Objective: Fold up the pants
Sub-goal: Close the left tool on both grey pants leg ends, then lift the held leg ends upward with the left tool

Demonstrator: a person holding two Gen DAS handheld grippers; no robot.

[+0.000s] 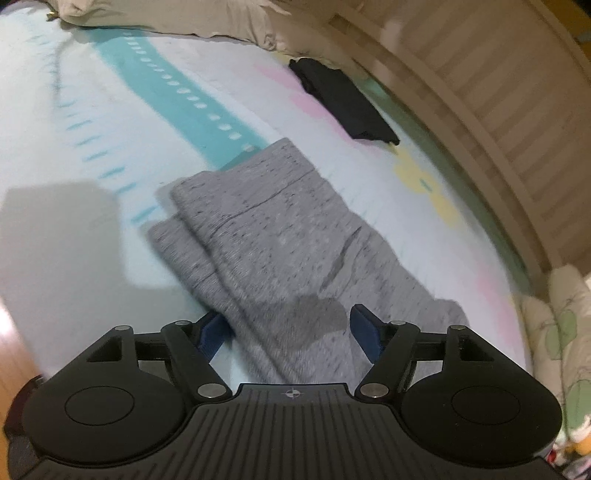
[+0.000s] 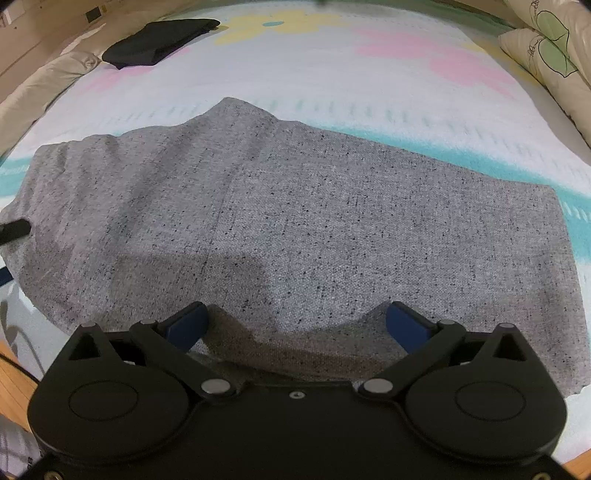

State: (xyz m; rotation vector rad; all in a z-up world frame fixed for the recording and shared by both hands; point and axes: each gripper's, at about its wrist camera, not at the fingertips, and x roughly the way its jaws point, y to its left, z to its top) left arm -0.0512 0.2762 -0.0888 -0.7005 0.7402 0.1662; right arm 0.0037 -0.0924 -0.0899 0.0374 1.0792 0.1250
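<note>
Grey speckled pants (image 1: 280, 236) lie folded lengthwise on the bed, one leg on the other. My left gripper (image 1: 288, 332) is open, its blue-padded fingers straddling the near end of the pants. In the right wrist view the pants (image 2: 295, 221) spread wide across the sheet. My right gripper (image 2: 295, 325) is open over their near edge, fabric between its fingers. The tip of the left gripper shows at the far left edge (image 2: 14, 230) by the pants' end.
A folded black garment (image 1: 343, 103) lies further up the bed, also in the right wrist view (image 2: 159, 40). The floral sheet (image 1: 110, 92) covers the bed. A beige duvet (image 1: 177, 18), pillows (image 2: 546, 55) and a wooden headboard (image 1: 498, 92) border it.
</note>
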